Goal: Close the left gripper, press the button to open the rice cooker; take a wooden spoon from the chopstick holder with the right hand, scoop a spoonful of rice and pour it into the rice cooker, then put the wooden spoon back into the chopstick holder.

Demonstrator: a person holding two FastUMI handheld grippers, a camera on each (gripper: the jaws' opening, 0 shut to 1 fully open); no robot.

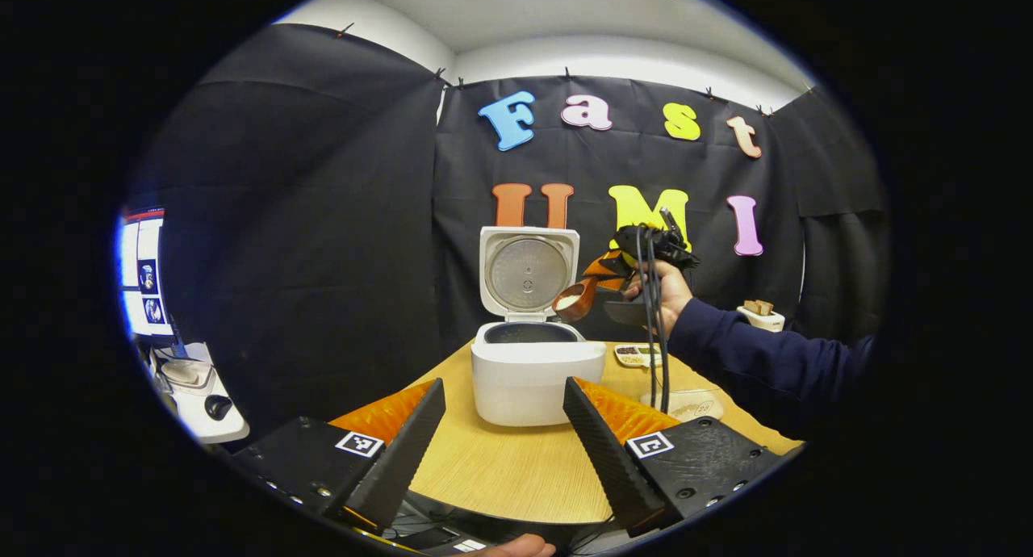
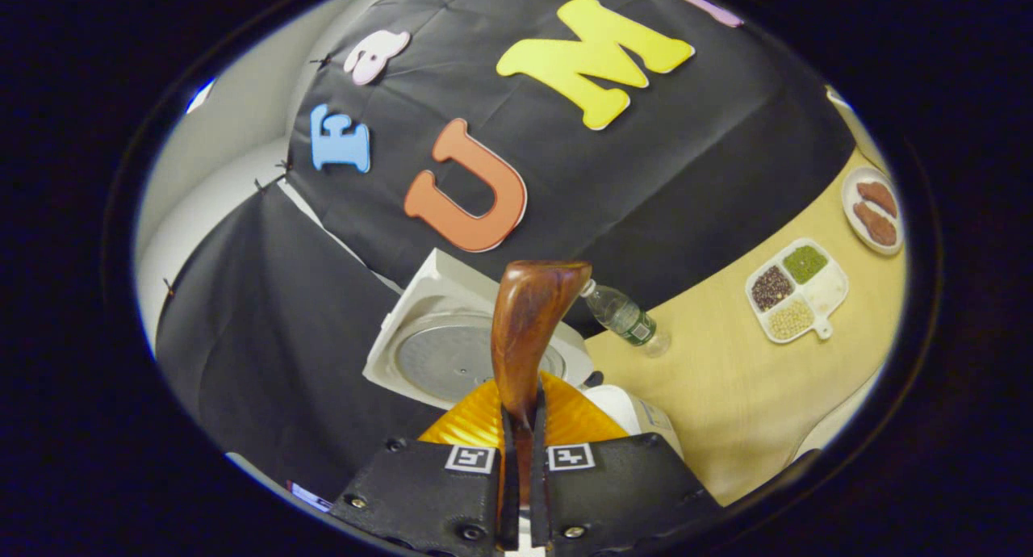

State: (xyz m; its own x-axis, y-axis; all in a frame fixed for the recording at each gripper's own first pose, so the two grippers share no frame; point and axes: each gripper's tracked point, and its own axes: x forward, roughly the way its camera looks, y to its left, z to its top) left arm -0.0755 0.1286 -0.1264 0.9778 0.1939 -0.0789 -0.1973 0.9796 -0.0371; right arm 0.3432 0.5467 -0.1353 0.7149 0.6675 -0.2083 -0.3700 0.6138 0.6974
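Booth w/ black cloth walls, white ceiling. Wood-grain table (image 1: 516,468) carries white rice cooker (image 1: 537,379), lid (image 1: 529,270) up, inner pot exposed. Left tongs (image 1: 504,444) spread wide, low at near table edge, holding nothing. Right tongs (image 2: 523,452) pressed together on wooden spoon (image 2: 524,331) handle; in left gripper view the spoon's bowl, w/ white rice in it, sits above cooker's right rim, beside lid. Behind: water bottle (image 2: 625,316) lying on table, divided dish (image 2: 795,289) of grains, small plate (image 2: 876,210) near far edge. Monitor (image 1: 144,270) at left of room.

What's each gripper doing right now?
Left gripper: open, holding nothing.
Right gripper: shut on the wooden spoon, rice in its bowl, beside the open rice cooker.
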